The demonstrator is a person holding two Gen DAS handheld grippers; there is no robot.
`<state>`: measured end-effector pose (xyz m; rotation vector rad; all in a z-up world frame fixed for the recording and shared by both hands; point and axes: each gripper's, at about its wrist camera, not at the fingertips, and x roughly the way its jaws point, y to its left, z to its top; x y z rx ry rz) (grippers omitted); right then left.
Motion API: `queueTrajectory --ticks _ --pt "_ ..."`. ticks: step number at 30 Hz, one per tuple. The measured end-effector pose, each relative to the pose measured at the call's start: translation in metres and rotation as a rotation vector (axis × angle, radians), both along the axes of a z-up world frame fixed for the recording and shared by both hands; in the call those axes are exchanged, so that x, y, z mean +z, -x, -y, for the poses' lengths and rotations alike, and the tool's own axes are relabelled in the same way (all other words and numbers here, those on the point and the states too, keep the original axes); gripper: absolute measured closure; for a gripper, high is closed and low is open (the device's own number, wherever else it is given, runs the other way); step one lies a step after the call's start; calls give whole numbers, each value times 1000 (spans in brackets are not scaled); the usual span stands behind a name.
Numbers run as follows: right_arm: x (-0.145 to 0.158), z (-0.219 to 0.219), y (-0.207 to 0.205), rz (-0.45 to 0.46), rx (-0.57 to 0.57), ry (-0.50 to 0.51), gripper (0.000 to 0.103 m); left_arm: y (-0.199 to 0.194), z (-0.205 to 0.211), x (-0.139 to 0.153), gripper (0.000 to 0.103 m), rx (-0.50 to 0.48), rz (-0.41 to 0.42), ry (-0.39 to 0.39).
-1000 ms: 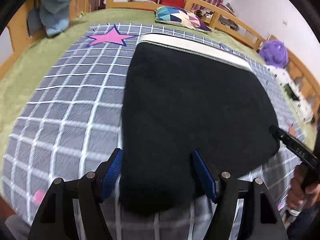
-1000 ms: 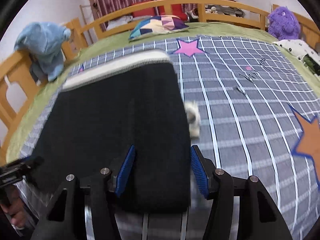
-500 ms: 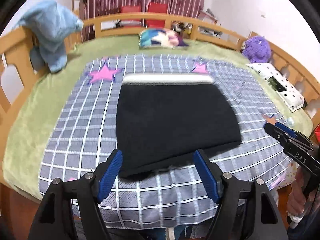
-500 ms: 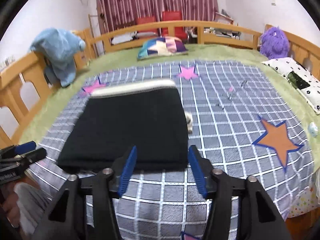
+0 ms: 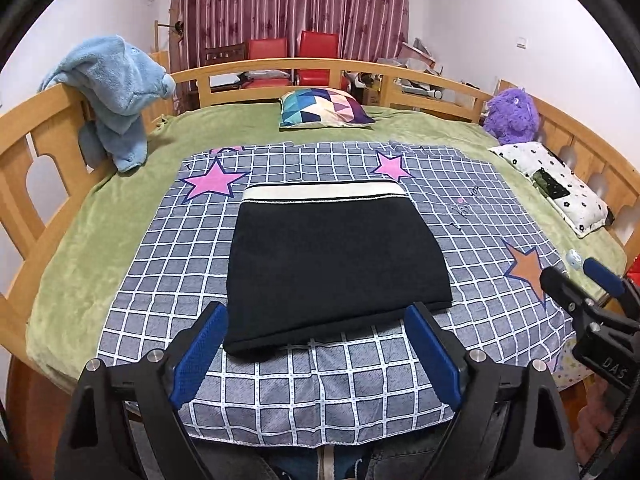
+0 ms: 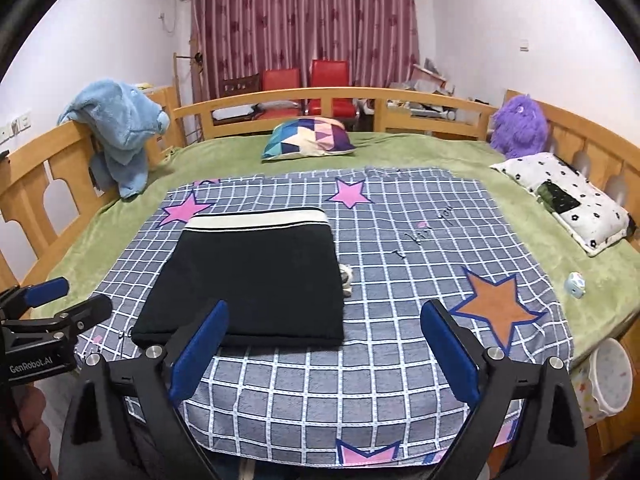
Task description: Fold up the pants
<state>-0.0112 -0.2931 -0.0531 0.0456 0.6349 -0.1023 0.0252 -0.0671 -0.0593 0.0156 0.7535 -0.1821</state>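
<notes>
The black pants (image 5: 332, 264) lie folded into a flat rectangle on the checked grey blanket (image 5: 168, 264), with the white waistband at the far edge. They also show in the right wrist view (image 6: 256, 280). My left gripper (image 5: 316, 356) is open and empty, held back over the blanket's near edge, short of the pants. My right gripper (image 6: 324, 356) is open and empty, held back at the near edge, to the right of the pants. Each gripper shows at the side of the other's view.
A wooden rail (image 5: 24, 152) rings the green bed. A blue plush (image 5: 116, 92) hangs on the left rail. A patterned cushion (image 5: 324, 108) lies at the far side, a purple plush (image 5: 512, 116) and a spotted pillow (image 5: 560, 188) at the right. A small white object (image 6: 347, 276) lies beside the pants.
Both grippers have pulled back and up from the pants' near edge to beyond the blanket's near edge. The pants have stayed flat and folded.
</notes>
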Motion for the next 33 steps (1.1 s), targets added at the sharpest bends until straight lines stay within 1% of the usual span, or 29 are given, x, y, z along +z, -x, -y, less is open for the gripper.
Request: queueTrajectory --ticks 2,5,7,16,19,33 --pt "-2 0 1 -14 -11 10 8 2 -1 1 13 6 -3 6" --pt "-6 1 1 -29 -20 20 8 2 -1 0 13 18 -7 -10" --pt "-7 2 1 -30 -24 20 8 0 -1 -1 13 25 -10 -19" --pt "-9 -1 2 -37 -26 19 8 -2 -5 -4 13 36 -25 -15" --pt "-9 -2 1 -38 -26 16 8 -1 -4 -4 13 54 -22 -41" --pt "-9 -4 3 -43 -25 16 8 2 -5 -3 13 56 -28 -35"
